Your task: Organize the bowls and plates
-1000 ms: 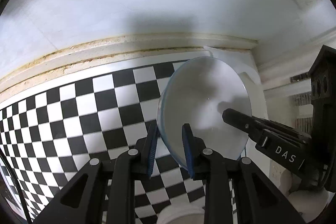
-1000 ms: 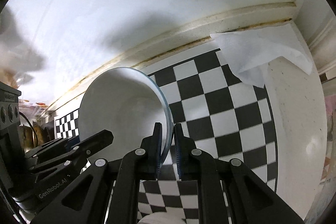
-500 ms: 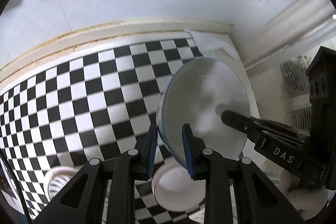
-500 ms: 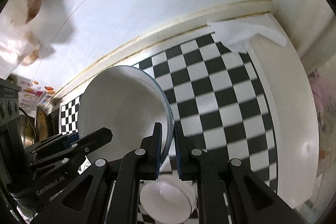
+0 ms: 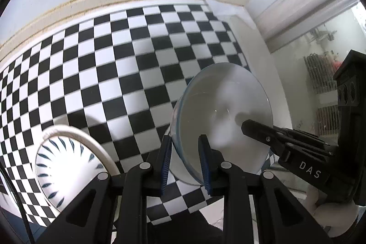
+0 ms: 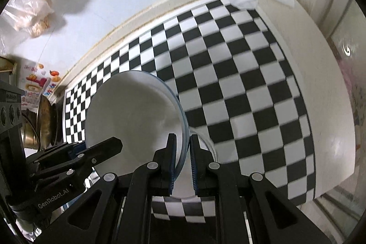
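Both claws carry one white bowl over the checkered mat.

The left claw (image 5: 184,158) is pinched on the near rim of the bowl (image 5: 225,116); the right claw (image 6: 181,160) is clamped narrow on the opposite rim (image 6: 137,116). Two grips on opposite edges likely keep the bowl from swinging; it hangs tilted, mouth facing across between them, clear of the mat (image 5: 128,65). A patterned plate (image 5: 66,164) lies below and left of the left claw. A white stack (image 6: 201,148) sits right under the right claw, probably the drop spot.
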The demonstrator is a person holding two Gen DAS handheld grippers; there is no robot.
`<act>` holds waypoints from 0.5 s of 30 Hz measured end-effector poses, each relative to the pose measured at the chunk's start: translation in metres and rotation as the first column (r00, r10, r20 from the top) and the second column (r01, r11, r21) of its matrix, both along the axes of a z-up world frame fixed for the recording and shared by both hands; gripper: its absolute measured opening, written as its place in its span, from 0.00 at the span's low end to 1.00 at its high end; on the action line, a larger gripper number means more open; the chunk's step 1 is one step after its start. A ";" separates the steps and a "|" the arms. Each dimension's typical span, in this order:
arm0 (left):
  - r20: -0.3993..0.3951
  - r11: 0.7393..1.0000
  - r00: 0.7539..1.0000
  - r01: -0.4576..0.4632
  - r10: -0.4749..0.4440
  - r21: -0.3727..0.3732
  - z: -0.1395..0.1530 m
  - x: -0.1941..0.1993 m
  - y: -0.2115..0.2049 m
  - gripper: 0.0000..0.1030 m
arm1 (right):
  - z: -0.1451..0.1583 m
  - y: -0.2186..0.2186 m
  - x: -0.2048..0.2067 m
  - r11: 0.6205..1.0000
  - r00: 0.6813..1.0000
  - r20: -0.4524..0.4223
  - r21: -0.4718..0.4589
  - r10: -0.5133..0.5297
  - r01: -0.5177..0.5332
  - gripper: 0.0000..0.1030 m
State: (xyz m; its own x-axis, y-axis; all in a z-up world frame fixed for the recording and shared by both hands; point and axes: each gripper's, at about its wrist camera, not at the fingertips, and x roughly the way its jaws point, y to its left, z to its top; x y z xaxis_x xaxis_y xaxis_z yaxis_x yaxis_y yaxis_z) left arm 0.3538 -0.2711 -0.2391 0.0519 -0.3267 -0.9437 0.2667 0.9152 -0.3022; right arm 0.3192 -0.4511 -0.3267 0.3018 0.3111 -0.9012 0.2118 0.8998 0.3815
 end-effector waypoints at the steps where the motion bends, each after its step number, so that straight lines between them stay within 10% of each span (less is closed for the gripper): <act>1: -0.007 1.000 1.000 -0.001 0.001 0.003 -0.004 -0.003 0.000 0.21 | -0.003 0.001 -0.003 1.000 1.000 -0.006 0.000 0.001 -0.001 0.13; 15: -0.072 0.999 0.997 -0.010 0.013 0.046 -0.041 -0.017 0.002 0.21 | -0.044 0.013 -0.016 0.999 0.996 -0.082 -0.022 0.031 -0.032 0.13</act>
